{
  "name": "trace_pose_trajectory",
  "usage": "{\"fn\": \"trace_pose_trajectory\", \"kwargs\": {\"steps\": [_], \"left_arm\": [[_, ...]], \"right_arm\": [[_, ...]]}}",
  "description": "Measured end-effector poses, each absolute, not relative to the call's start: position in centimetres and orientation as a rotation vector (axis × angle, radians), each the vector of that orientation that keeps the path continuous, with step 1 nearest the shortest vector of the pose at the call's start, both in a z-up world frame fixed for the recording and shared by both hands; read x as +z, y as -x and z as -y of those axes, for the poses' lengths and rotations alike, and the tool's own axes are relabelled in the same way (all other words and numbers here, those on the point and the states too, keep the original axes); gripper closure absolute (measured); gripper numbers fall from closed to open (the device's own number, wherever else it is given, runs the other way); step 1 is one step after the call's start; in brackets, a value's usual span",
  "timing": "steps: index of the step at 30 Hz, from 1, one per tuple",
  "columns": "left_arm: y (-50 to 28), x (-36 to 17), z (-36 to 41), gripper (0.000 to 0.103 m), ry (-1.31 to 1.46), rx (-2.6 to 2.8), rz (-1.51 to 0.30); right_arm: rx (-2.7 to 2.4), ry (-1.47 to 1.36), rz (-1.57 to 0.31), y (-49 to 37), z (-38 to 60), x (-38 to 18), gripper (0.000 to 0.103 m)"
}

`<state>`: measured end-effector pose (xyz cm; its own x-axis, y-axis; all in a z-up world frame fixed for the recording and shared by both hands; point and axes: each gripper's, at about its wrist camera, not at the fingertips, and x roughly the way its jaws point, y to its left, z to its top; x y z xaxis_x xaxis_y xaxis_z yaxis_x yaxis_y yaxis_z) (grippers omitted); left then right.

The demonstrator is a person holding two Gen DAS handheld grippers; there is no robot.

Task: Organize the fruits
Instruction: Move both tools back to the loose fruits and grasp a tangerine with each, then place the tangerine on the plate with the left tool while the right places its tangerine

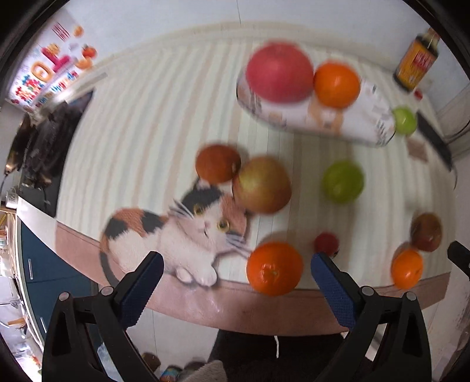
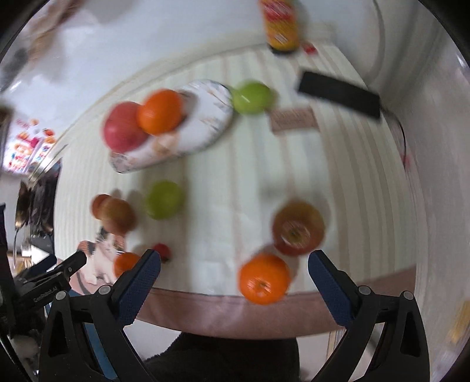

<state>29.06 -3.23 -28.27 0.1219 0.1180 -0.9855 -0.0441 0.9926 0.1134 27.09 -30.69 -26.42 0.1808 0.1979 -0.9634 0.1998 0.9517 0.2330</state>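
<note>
A patterned plate at the back holds a red apple and an orange. Loose on the striped tablecloth lie several fruits: oranges, reddish apples, green apples and a small red fruit. My left gripper is open and empty above the near table edge, an orange just ahead between its fingers. My right gripper is open and empty, an orange between its fingertips' line. Both views are blurred.
A sauce bottle stands at the back. A black flat object and a small card lie near the right rear. A cat picture is printed on the cloth. The table edge is close below the grippers.
</note>
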Motion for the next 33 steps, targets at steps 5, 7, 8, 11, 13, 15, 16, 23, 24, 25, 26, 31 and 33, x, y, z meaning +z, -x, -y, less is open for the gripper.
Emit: {"fn": "trace_pose_trajectory", "kwargs": {"steps": [5, 7, 8, 11, 13, 15, 16, 23, 24, 25, 26, 31, 33], "left_arm": [[-28.9, -32.2, 3.6, 0.0, -0.05, 0.073, -1.552], [-28.9, -33.4, 4.0, 0.0, -0.049, 0.049, -1.584], [-28.9, -34.0, 4.1, 0.0, -0.051, 0.043, -1.597], [-29.0, -35.3, 4.6, 0.0, -0.049, 0.019, -1.63], [-29.1, -35.9, 5.0, 0.0, -0.048, 0.001, -1.646], [-29.1, -36.2, 5.4, 0.0, -0.059, -0.009, -1.65], [-29.1, -36.4, 5.5, 0.0, -0.065, -0.012, -1.651], [-29.1, -37.1, 6.6, 0.036, -0.052, -0.053, -1.639], [-29.0, -36.9, 6.9, 0.04, -0.049, -0.065, -1.626], [-29.0, -36.8, 7.3, 0.04, -0.081, -0.058, -1.621], [-28.9, -36.8, 7.5, 0.04, -0.095, -0.059, -1.615], [-29.1, -35.9, 8.6, 0.04, -0.108, -0.066, -1.589], [-29.2, -34.7, 9.1, 0.04, -0.108, -0.082, -1.57]], "right_arm": [[-0.067, -0.401, -1.489, -25.3, 32.3, -30.8, 0.001], [-0.095, -0.405, -1.511, -24.8, 32.4, -32.6, 0.001], [-0.103, -0.408, -1.522, -24.7, 32.4, -33.0, 0.002], [-0.124, -0.442, -1.54, -24.2, 32.6, -34.5, 0.002], [-0.132, -0.455, -1.547, -24.0, 32.6, -35.1, 0.003], [-0.138, -0.467, -1.555, -23.9, 32.5, -35.6, 0.003], [-0.138, -0.468, -1.559, -24.0, 32.4, -35.6, 0.003], [-0.138, -0.452, -1.581, -24.2, 31.6, -36.7, 0.021], [-0.126, -0.456, -1.578, -24.2, 31.4, -36.8, 0.026], [-0.121, -0.454, -1.578, -24.3, 31.2, -36.9, 0.033], [-0.108, -0.449, -1.571, -24.4, 30.9, -36.9, 0.036], [-0.109, -0.389, -1.558, -24.8, 29.9, -36.6, 0.037], [-0.099, -0.4, -1.56, -24.7, 29.8, -36.4, 0.037]]}}
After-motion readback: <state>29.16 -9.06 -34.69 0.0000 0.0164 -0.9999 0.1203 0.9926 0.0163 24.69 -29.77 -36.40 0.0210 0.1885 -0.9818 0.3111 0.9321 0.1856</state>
